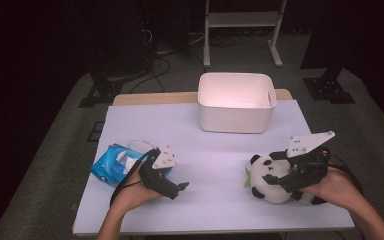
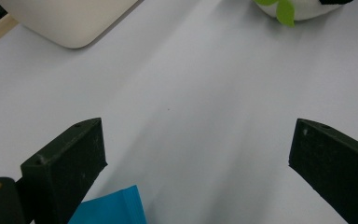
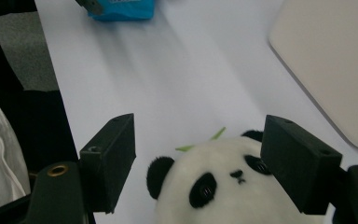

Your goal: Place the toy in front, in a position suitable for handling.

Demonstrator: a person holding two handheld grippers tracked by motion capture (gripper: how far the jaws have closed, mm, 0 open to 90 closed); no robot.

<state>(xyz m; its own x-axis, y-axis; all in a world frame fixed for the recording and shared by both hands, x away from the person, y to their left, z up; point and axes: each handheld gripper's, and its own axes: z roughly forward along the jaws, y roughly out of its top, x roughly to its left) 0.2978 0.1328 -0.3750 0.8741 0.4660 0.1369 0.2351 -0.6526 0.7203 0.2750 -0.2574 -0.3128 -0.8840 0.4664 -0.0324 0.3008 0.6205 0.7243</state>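
Nearest the high camera, your two forearms come in from the bottom edge, each hand holding a claw over the white tabletop (image 1: 215, 150).

Your right claw (image 1: 275, 179) sits at the right side of the tabletop, over a plush panda (image 1: 266, 181). In the right gripper view its two black jaws stand apart, one on each side of the panda's head (image 3: 223, 184); the jaw at the right of that view looks to be against the head, while a gap shows at the other. The panda faces up, with small green leaves at its side.

Your left claw (image 1: 180, 187) is at the left side, held low over bare tabletop with its jaws wide apart and nothing between them. Just behind it lies a blue pack of wet wipes (image 1: 111, 164), flat on the tabletop; a blue corner of it (image 2: 114, 209) shows beside one jaw in the left gripper view.

A white plastic bin (image 1: 236, 119) stands at the far middle of the tabletop, open side up, well apart from both claws.
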